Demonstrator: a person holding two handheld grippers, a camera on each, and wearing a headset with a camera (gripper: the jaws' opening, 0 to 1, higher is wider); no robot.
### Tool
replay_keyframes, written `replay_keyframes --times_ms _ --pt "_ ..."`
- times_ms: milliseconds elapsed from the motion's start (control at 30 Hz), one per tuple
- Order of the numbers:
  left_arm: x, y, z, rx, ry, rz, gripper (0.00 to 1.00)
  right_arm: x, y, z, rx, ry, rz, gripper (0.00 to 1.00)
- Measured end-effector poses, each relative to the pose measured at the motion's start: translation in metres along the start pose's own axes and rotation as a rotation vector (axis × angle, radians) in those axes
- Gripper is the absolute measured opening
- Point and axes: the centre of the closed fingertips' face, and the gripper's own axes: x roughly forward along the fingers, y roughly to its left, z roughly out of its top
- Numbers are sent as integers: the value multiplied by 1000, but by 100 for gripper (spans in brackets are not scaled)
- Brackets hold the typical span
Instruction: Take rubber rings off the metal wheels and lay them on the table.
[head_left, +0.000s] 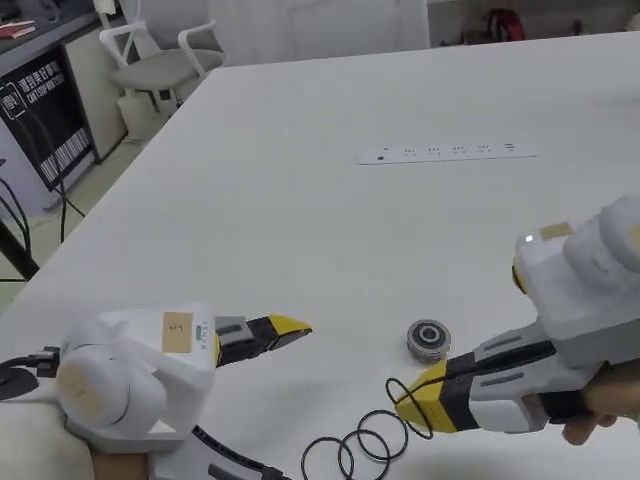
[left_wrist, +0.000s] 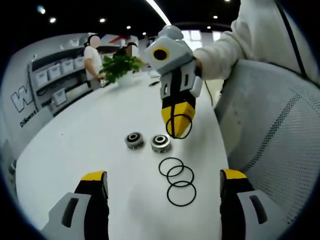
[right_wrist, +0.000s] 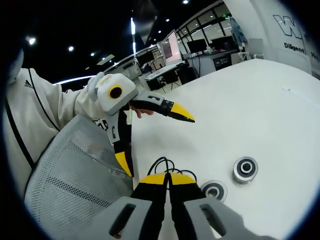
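Note:
My right gripper (head_left: 412, 402) (right_wrist: 169, 179) is shut on a thin black rubber ring (head_left: 410, 405) (left_wrist: 179, 125) (right_wrist: 162, 162) and holds it just above the white table (head_left: 300, 200). Three more black rings (head_left: 362, 442) (left_wrist: 177, 179) lie overlapping on the table below it. A metal wheel (head_left: 429, 340) stands just beyond the right gripper's tip. The gripper views show two wheels side by side (left_wrist: 134, 140) (left_wrist: 161, 143) (right_wrist: 245, 169) (right_wrist: 214, 190). My left gripper (head_left: 288, 330) (left_wrist: 162, 177) hangs open over the table's near left, holding nothing, its jaws spread on either side of the laid rings.
A white power strip (head_left: 447, 153) lies flat further back on the table. White chairs (head_left: 160, 60) stand past the far left corner. A black cable (head_left: 230, 455) trails near the front edge. People stand by shelves and a plant (left_wrist: 117, 65) beyond the table.

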Motion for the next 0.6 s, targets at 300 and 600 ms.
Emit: replay_keyframes --times_ms 300,600 --pt "2 0 0 -1 -1 3 94 17 -2 -16 -34 64 -3 0" --pt "2 -1 -1 -7 -2 5 94 22 -12 -23 -62 94 -23 0"
